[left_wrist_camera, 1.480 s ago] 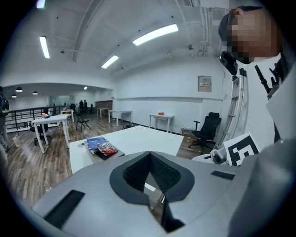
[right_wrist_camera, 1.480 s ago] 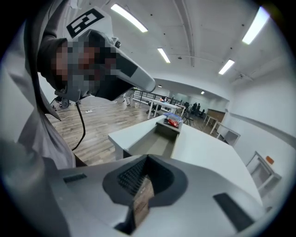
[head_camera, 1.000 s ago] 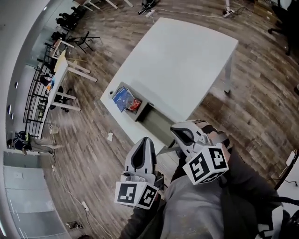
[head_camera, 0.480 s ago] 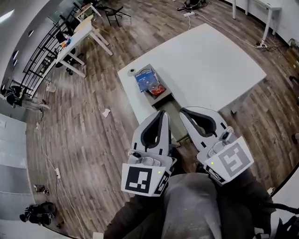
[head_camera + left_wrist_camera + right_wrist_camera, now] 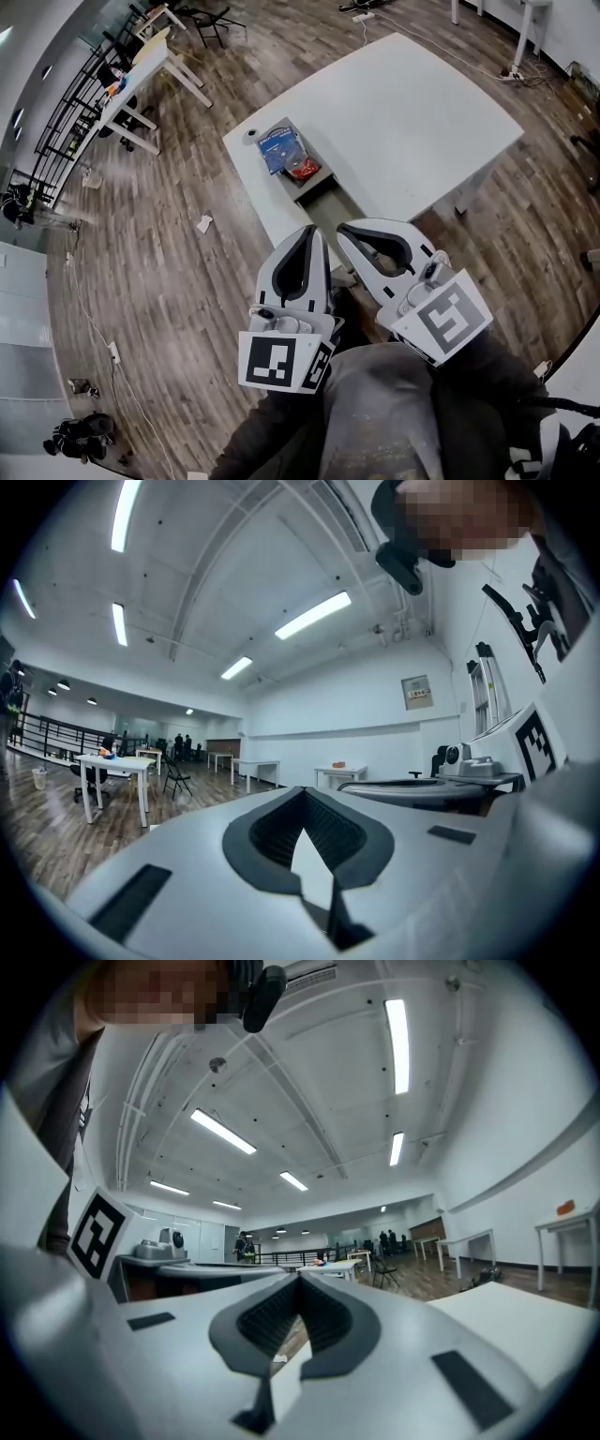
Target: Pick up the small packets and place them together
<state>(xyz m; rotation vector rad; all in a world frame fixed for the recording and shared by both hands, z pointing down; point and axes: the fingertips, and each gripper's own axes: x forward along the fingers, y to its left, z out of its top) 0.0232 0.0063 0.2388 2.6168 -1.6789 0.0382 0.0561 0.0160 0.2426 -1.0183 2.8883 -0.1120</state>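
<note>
Though flat, packets [image 5: 282, 150]: axis unclear

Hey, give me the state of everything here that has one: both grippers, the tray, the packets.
left gripper: jaws shut, empty.
right gripper: jaws shut, empty.
tray: on the table near its edge, near compartment bare where visible.
packets: lying together in the far compartment, untouched.

No words or numbers can be read. The blue packets [image 5: 278, 150] on the far left of the table [image 5: 412, 122] have print, but it is too small. The sign [image 5: 417, 692] on the far wall is too small too.
</note>
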